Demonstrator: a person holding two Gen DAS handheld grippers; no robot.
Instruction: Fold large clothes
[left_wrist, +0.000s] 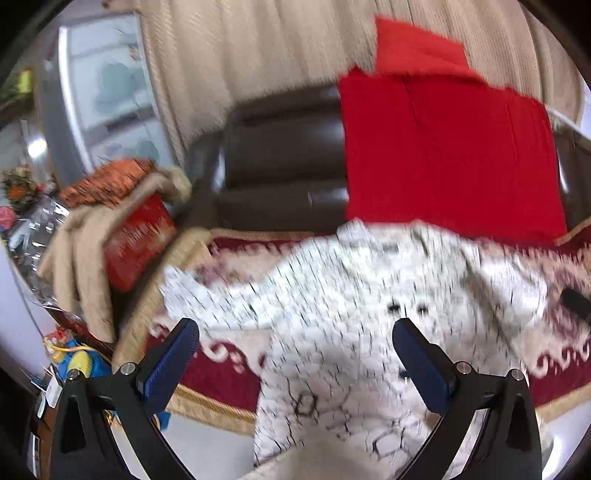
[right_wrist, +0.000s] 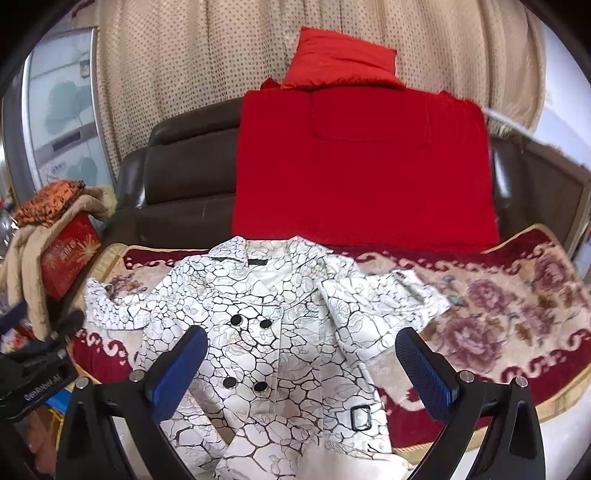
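Observation:
A white coat (right_wrist: 266, 332) with a black crackle pattern and black buttons lies face up on a red and cream floral rug, collar at the far end and sleeves spread to both sides. It also shows, blurred, in the left wrist view (left_wrist: 351, 306). My right gripper (right_wrist: 301, 365) is open and empty above the coat's lower front, near the buttons. My left gripper (left_wrist: 295, 354) is open and empty above the coat's lower left part. The left gripper's body shows at the left edge of the right wrist view (right_wrist: 37, 365).
A dark leather sofa (right_wrist: 181, 177) stands behind the rug (right_wrist: 517, 314), with a red blanket (right_wrist: 362, 166) draped over it and a red cushion (right_wrist: 340, 59) on top. A beige garment and a red box (right_wrist: 66, 254) are piled at the left. A curtain hangs behind.

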